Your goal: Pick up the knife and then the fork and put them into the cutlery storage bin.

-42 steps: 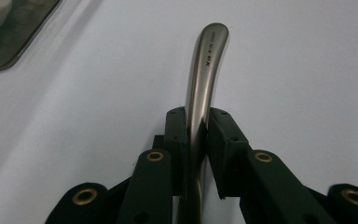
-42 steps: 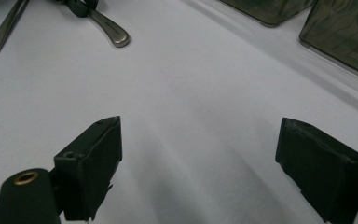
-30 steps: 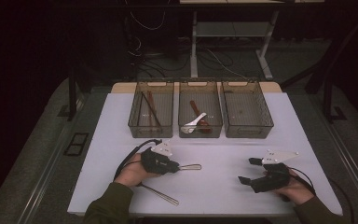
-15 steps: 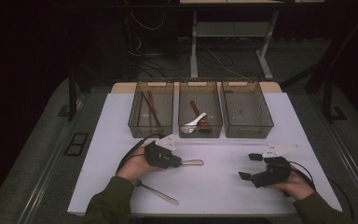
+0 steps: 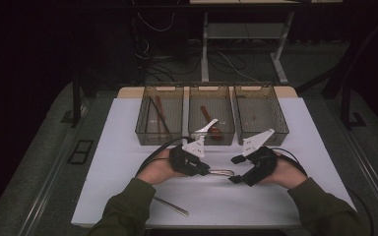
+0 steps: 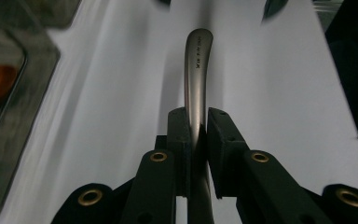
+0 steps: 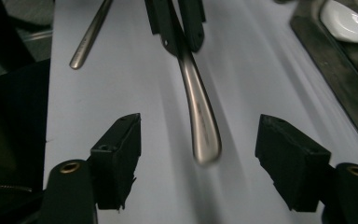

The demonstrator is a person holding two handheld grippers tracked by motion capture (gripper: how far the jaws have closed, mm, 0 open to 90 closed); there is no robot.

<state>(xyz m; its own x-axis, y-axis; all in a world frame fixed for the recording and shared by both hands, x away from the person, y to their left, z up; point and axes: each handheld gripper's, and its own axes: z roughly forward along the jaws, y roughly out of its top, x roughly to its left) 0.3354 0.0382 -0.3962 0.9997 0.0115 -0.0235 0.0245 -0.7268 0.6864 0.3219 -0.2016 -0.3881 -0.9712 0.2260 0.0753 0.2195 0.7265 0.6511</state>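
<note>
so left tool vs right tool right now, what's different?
The left tool is shut on the metal utensil handle; the right tool stands open, pads clear of it, though its jaws have just been closing. The left tool holds the handle partway along; the right tool straddles only its free end, in the gap, untouched. Both are black, two-jawed and point at each other over the white table.

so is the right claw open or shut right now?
Open. The right claw has just been closing, but its pads stand clear of the metal handle between them, which the left claw holds.
</note>
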